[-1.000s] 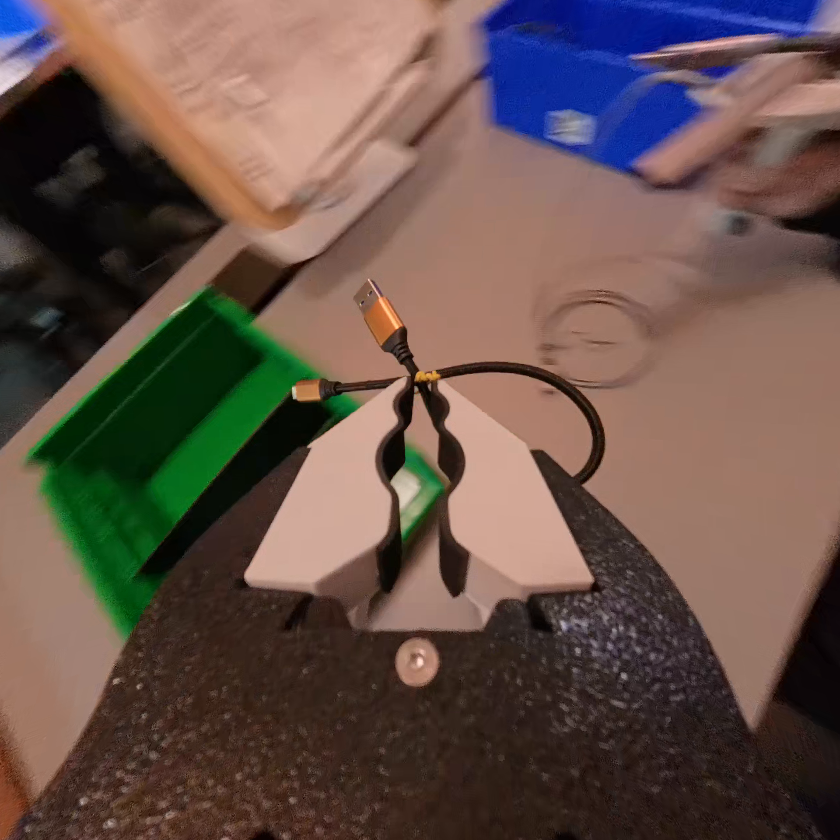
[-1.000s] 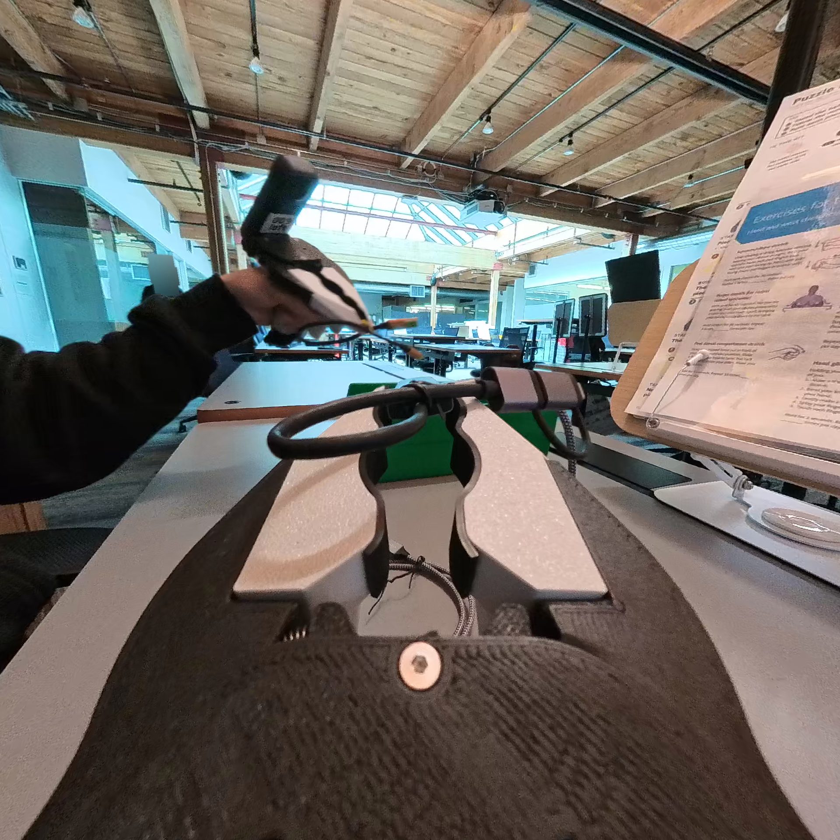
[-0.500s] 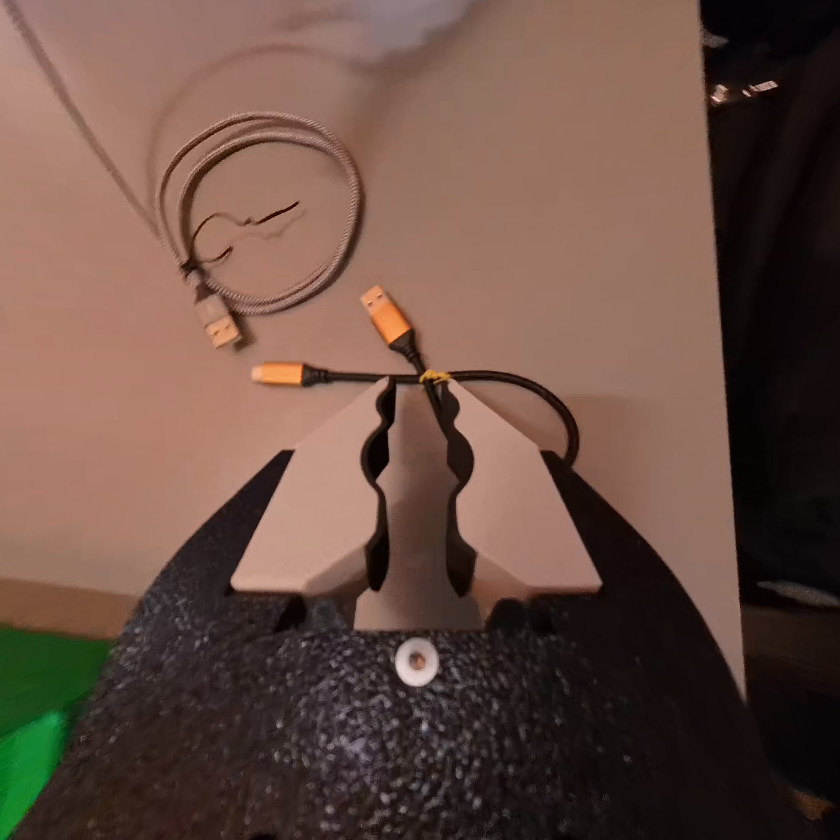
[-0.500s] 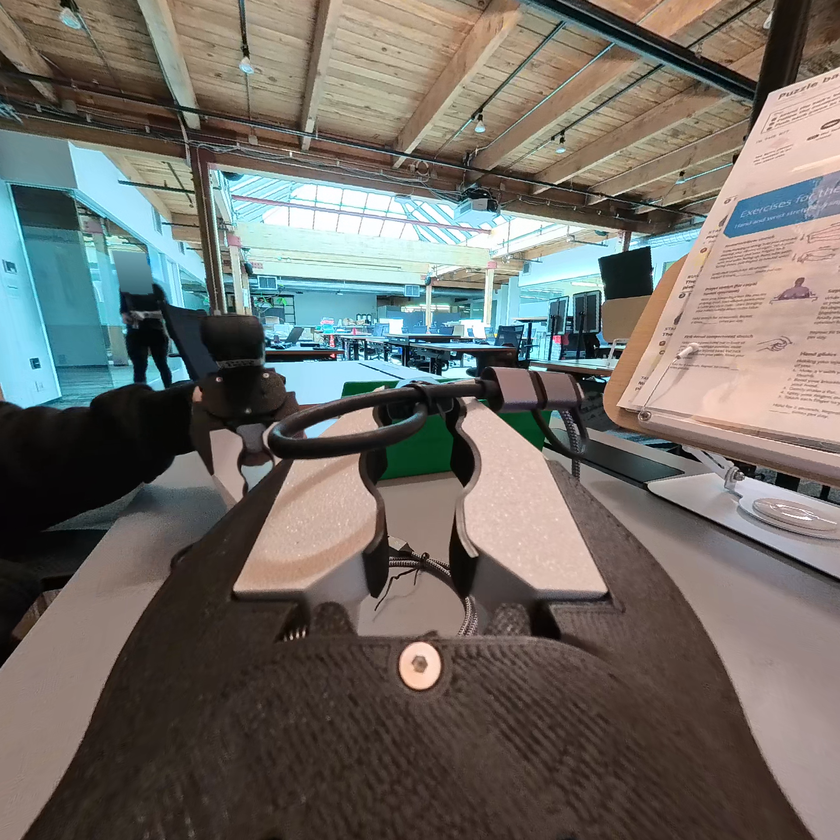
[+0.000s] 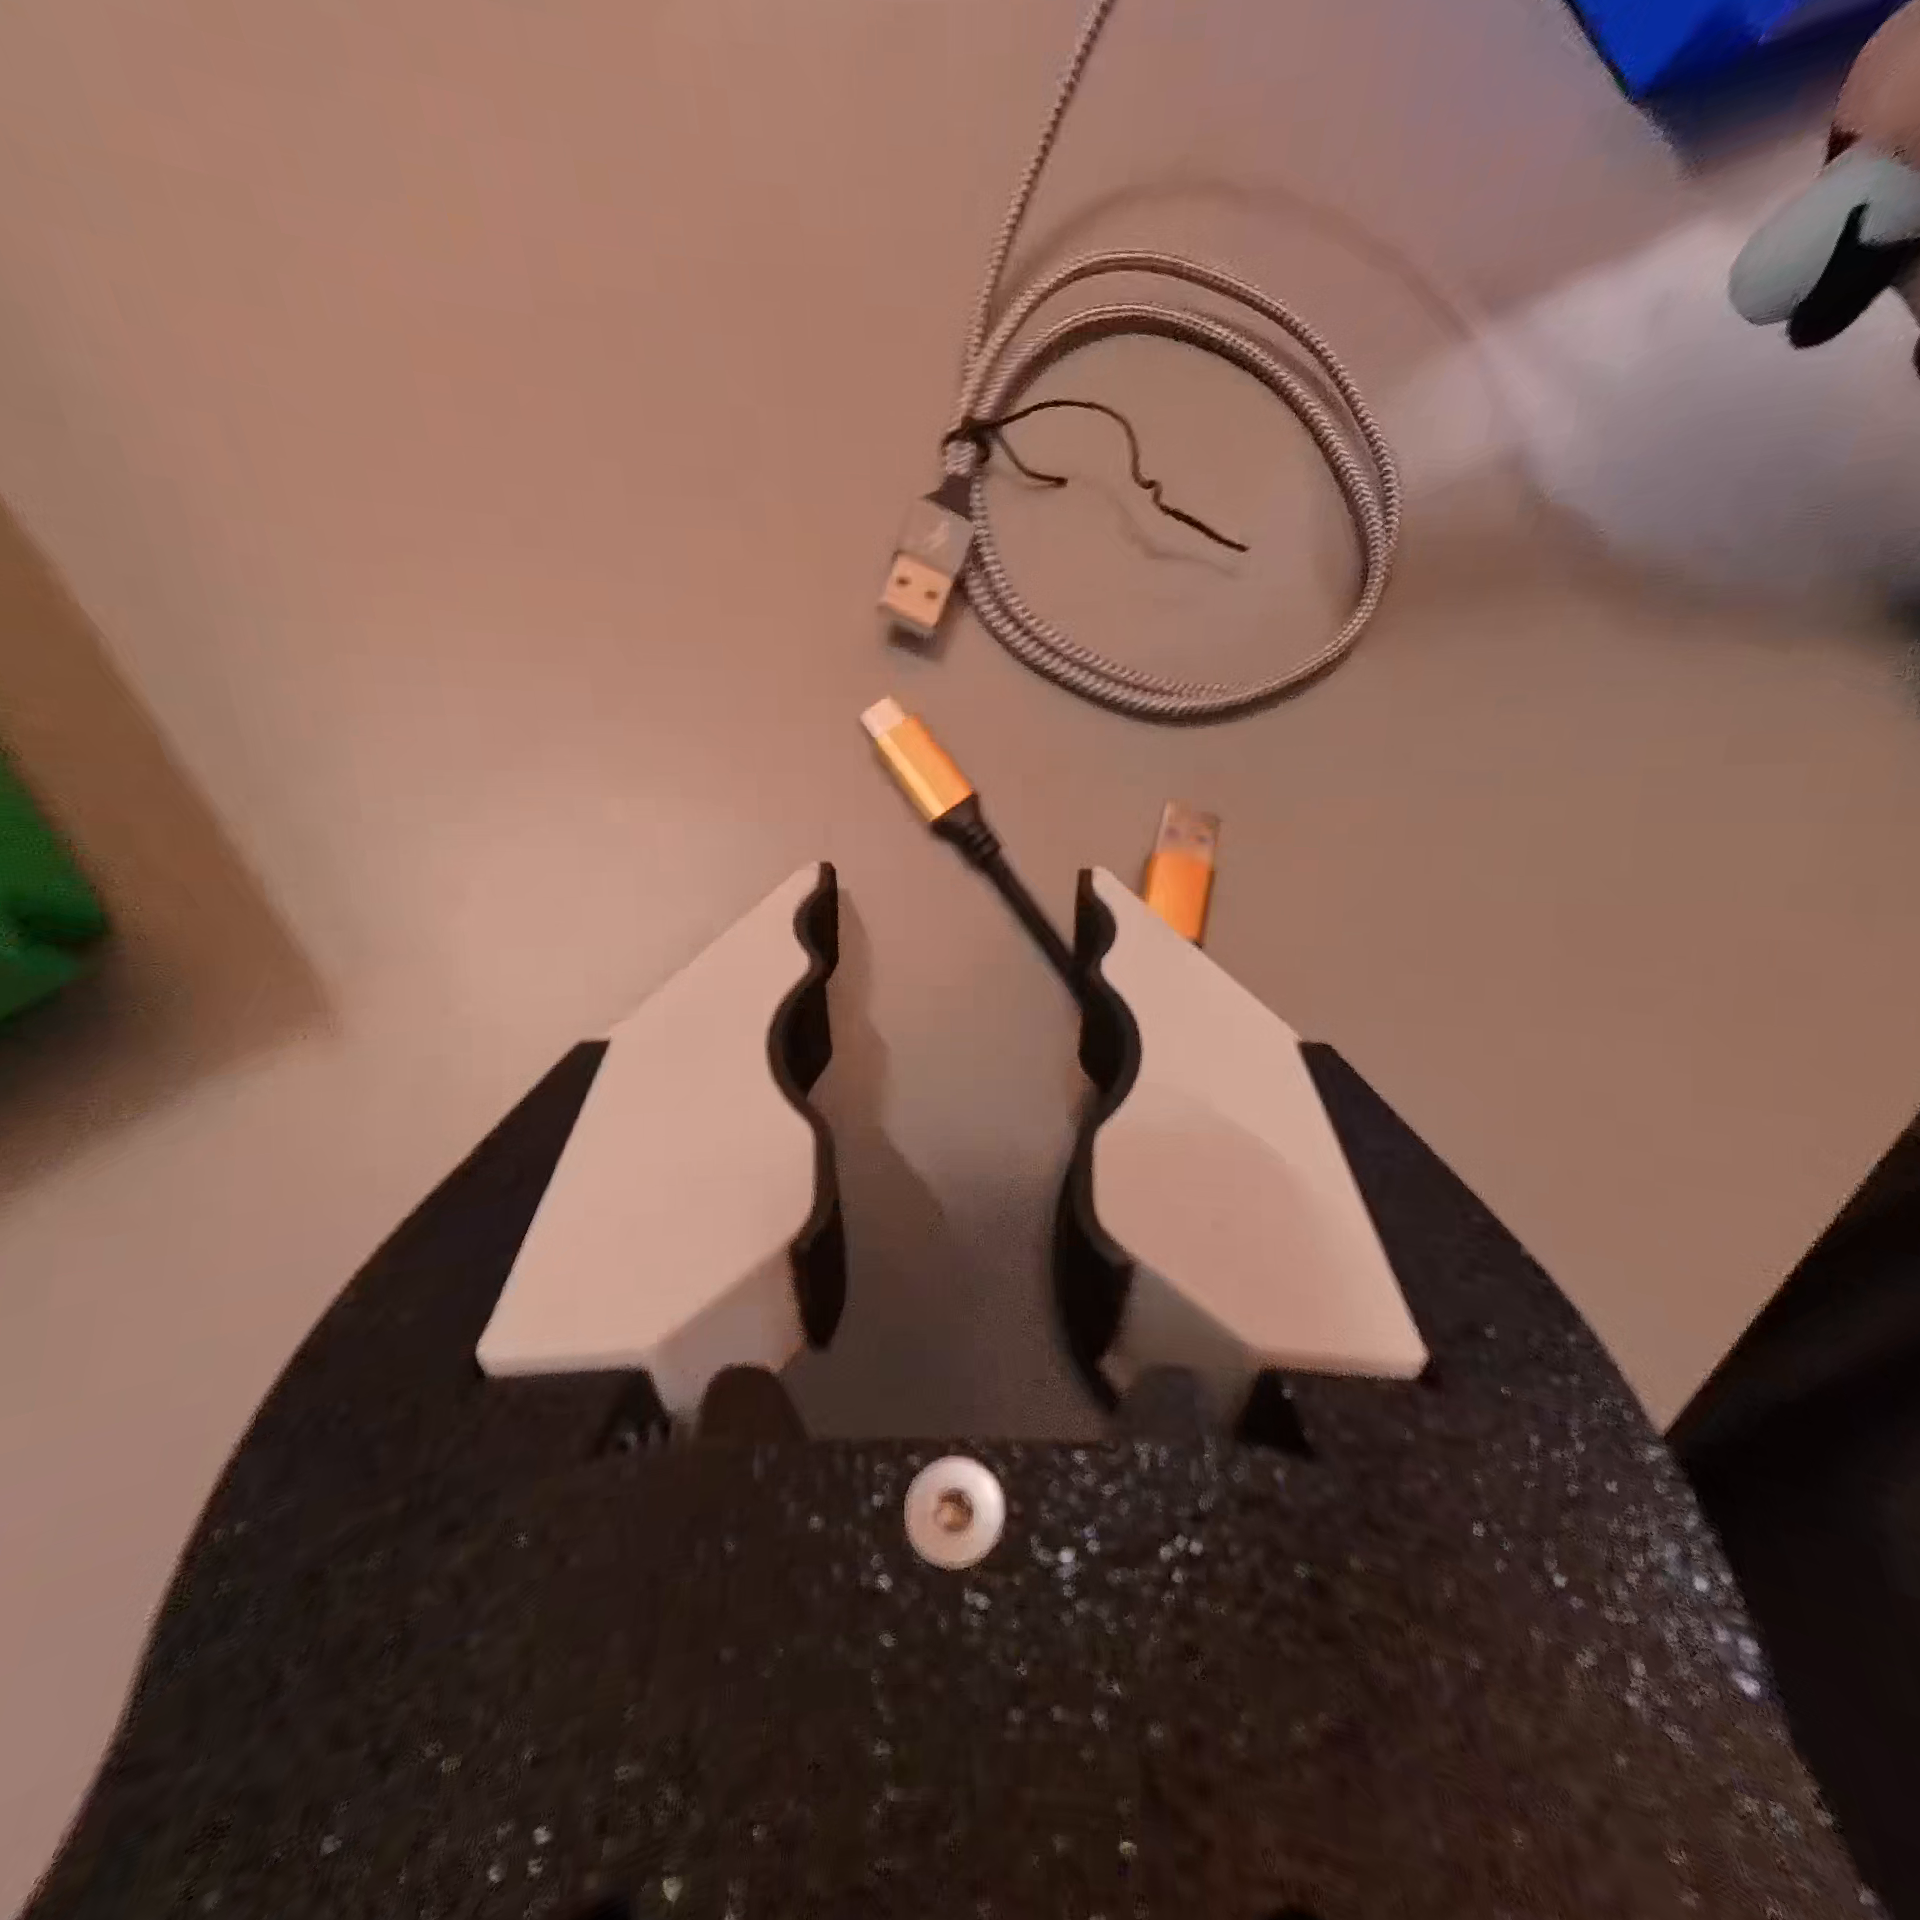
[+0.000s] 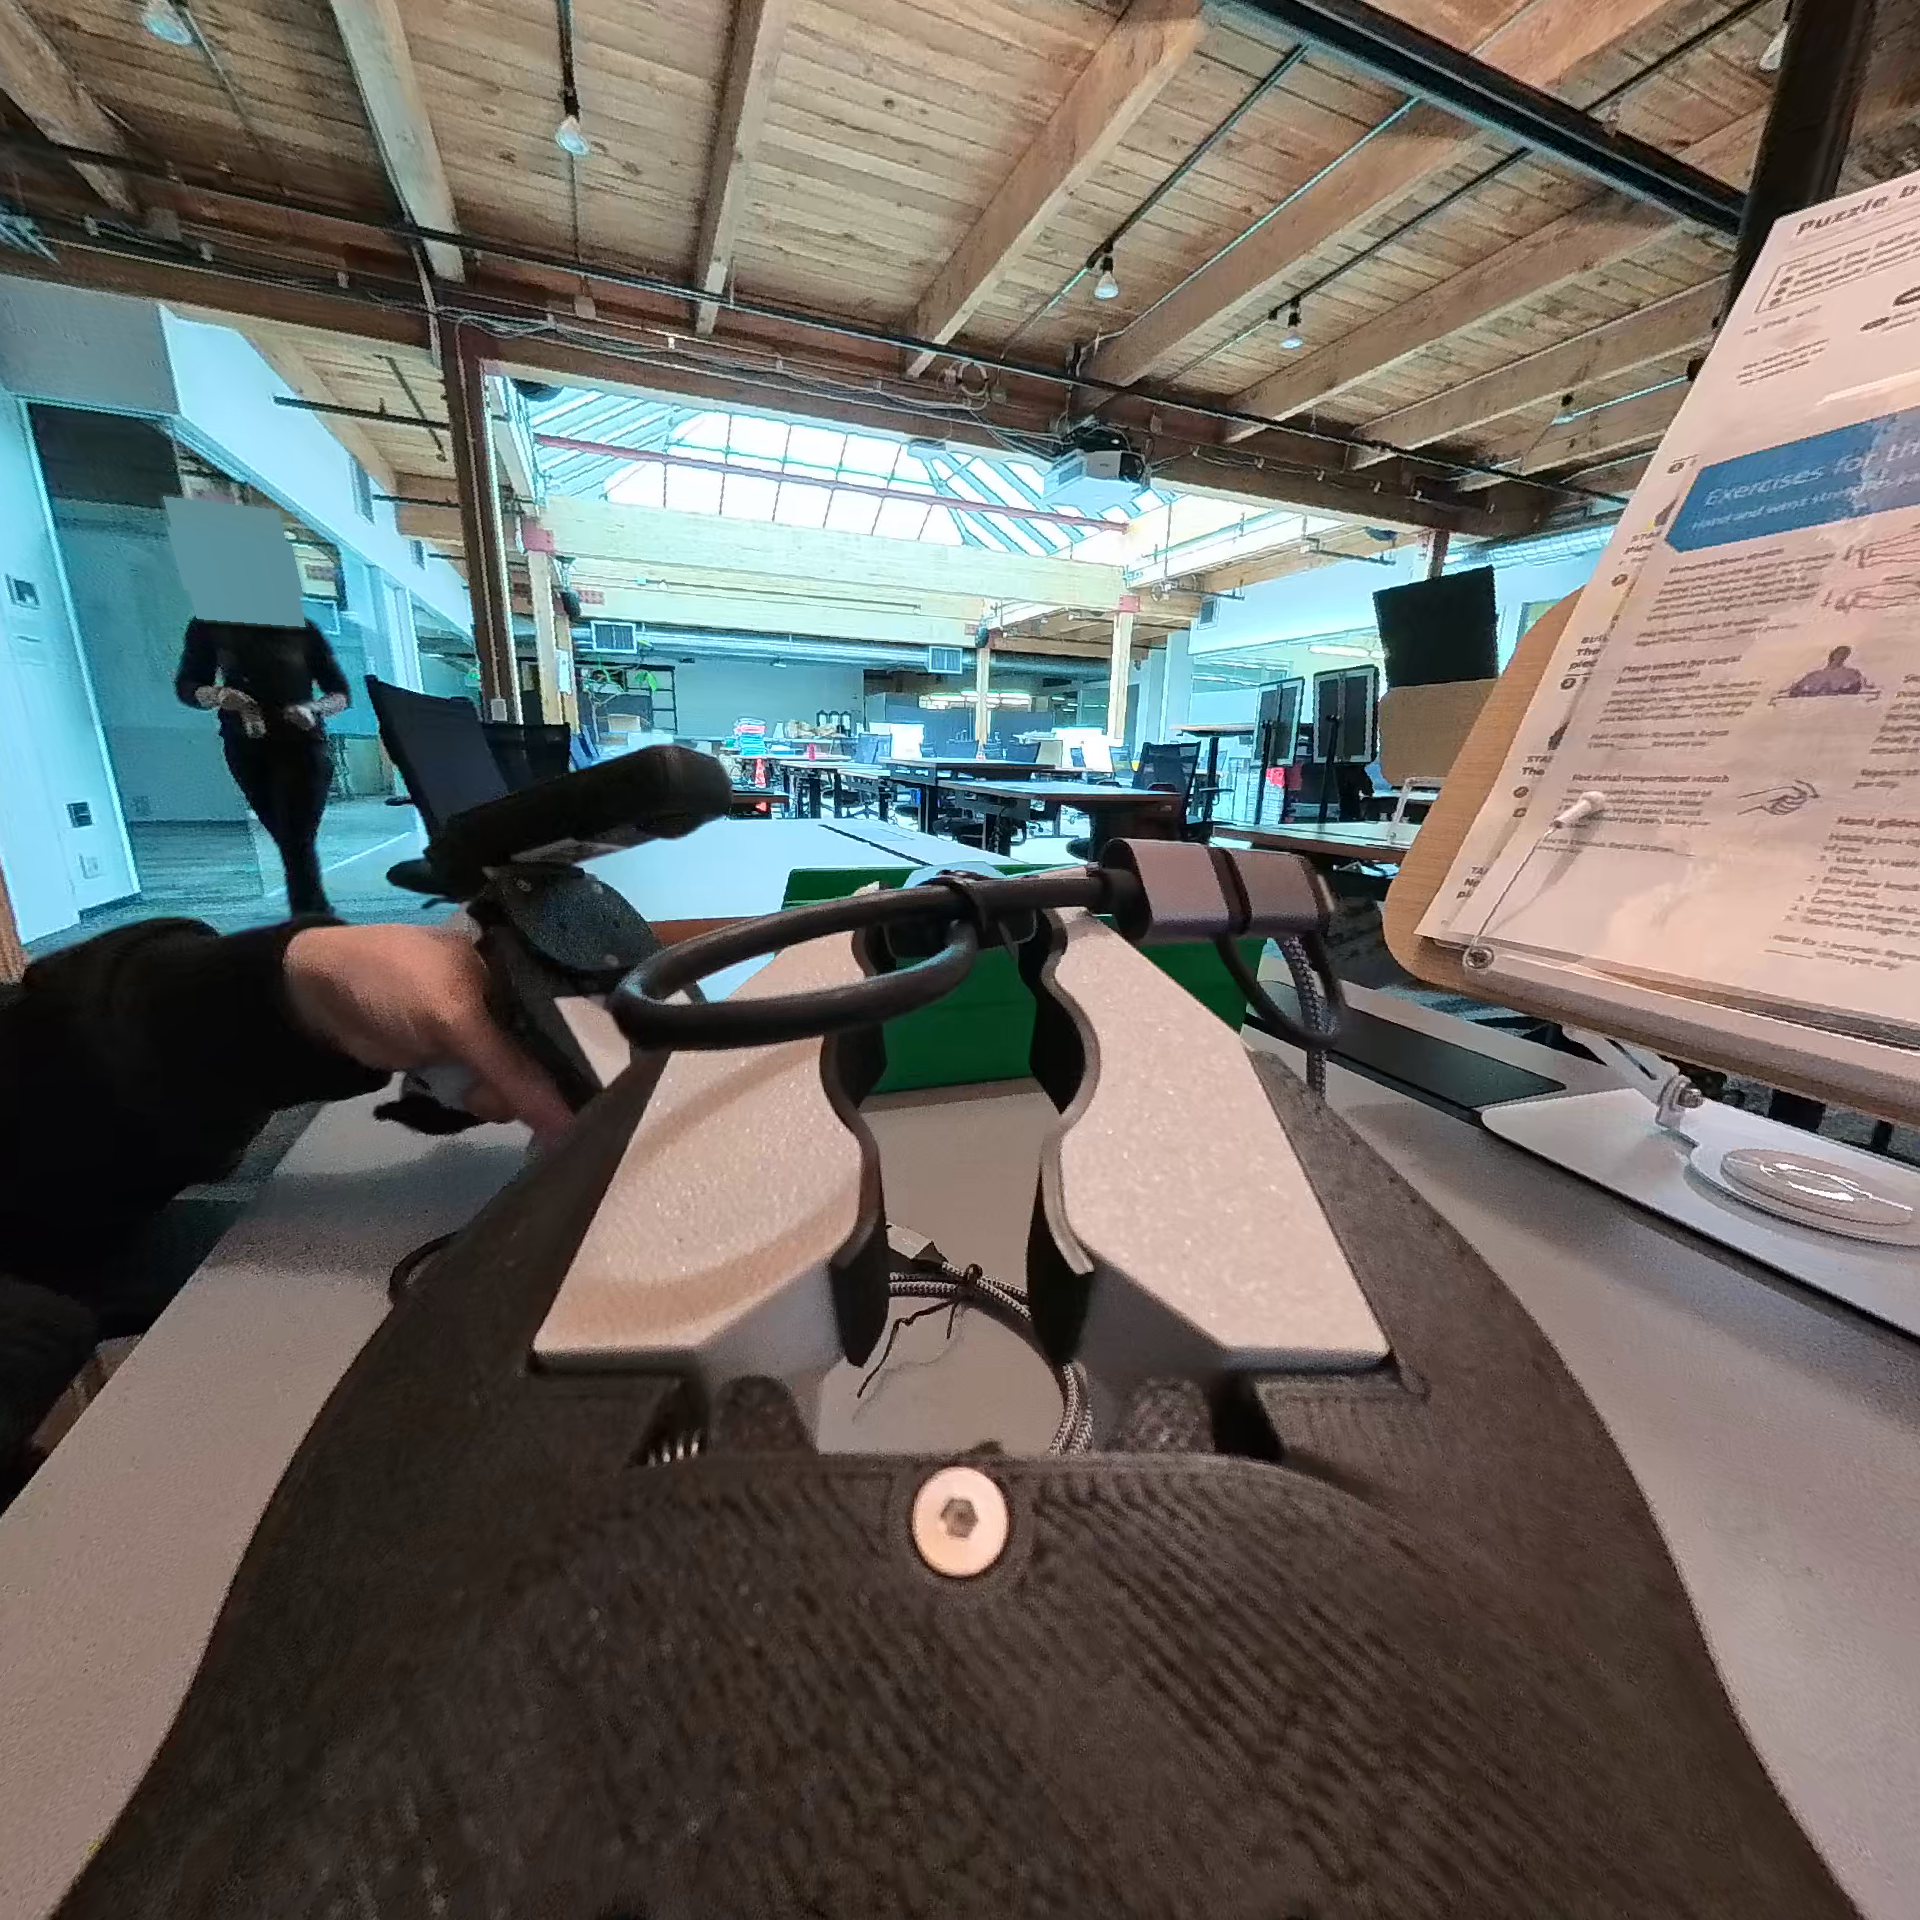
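Left hand-held gripper [image 5: 951, 883] gapes above the orange-plugged cable [image 5: 925, 774].

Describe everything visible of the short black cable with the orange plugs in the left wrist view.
The black cable is thin and short, with metallic orange plug housings: one plug lies flat on the beige table; the other shows behind the open left gripper finger. It rests loose, ungripped; its middle is hidden. The grey braided cable lies apart.

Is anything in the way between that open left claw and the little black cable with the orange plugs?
Nothing visible. The left hand-held gripper is open just above the black cable, which runs under its right finger. The grey cable lies farther off on the table.
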Available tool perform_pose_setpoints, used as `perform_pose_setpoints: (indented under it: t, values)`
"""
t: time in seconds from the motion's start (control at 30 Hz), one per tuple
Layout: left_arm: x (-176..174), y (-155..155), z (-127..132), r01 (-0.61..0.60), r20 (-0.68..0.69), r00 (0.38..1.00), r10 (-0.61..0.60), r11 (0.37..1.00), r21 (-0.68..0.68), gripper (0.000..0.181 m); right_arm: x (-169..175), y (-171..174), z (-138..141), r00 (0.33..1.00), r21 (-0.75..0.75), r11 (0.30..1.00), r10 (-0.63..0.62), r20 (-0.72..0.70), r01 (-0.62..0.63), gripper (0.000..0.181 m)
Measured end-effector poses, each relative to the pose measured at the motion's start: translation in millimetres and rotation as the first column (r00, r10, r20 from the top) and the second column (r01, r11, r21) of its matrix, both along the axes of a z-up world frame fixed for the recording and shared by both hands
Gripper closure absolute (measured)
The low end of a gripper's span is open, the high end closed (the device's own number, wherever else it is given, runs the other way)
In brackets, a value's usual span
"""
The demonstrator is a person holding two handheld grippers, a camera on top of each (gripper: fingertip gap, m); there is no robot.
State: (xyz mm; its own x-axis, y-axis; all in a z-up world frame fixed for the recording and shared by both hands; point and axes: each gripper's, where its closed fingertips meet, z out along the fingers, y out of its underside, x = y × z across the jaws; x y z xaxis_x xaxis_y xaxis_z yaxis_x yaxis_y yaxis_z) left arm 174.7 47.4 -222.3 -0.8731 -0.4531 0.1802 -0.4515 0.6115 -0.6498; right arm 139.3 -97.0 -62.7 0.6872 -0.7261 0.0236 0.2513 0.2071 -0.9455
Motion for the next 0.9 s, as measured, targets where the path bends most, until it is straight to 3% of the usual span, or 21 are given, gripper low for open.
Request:
perform_pose_setpoints:
  t: [0.17, 0.2, 0.3, 0.4, 0.53, 0.67, 0.77, 0.9]
  values:
    - [8, -14, -11, 0.002, 0.135, 0.991, -0.021, 0.991, 0.136, 0.155, -1, -3, 2, 1.0, 0.012, 1.0, -0.001, 0.004, 0.001, 0.159]
    - [4, -18, -11, 0.035, 0.134, 0.99, -0.053, 0.99, 0.135, 0.166, -2, -3, 2, 1.0, 0.011, 1.0, 0.002, 0.005, -0.002, 0.159]
    - [-6, -24, -11, 0.21, 0.191, 0.952, -0.24, 0.964, 0.166, 0.171, -4, 0, 2, 0.999, 0.016, 0.999, 0.033, 0.004, -0.033, 0.16]
    - [-12, -28, -10, 0.412, 0.246, 0.856, -0.454, 0.888, 0.203, 0.174, -9, 5, 1, 0.995, 0.019, 0.994, 0.103, 0.001, -0.103, 0.159]
    - [-19, -36, -7, 0.532, 0.209, 0.813, -0.544, 0.839, 0.114, 0.174, -23, 14, 1, 0.969, 0.034, 0.969, 0.245, 0.01, -0.246, 0.16]
    - [-27, -36, 27, 0.635, 0.209, 0.755, -0.621, 0.772, 0.001, 0.174, -35, 24, -6, 0.94, -0.019, 0.939, 0.342, 0.0, -0.342, 0.159]
    - [-21, -35, 54, 0.642, 0.272, 0.744, -0.61, 0.766, -0.038, 0.174, -40, 32, -11, 0.918, -0.037, 0.917, 0.397, -0.018, -0.397, 0.159]
    - [-32, -33, 69, 0.67, 0.298, 0.725, -0.621, 0.736, -0.096, 0.176, -42, 40, -19, 0.903, -0.062, 0.901, 0.428, -0.045, -0.43, 0.159]
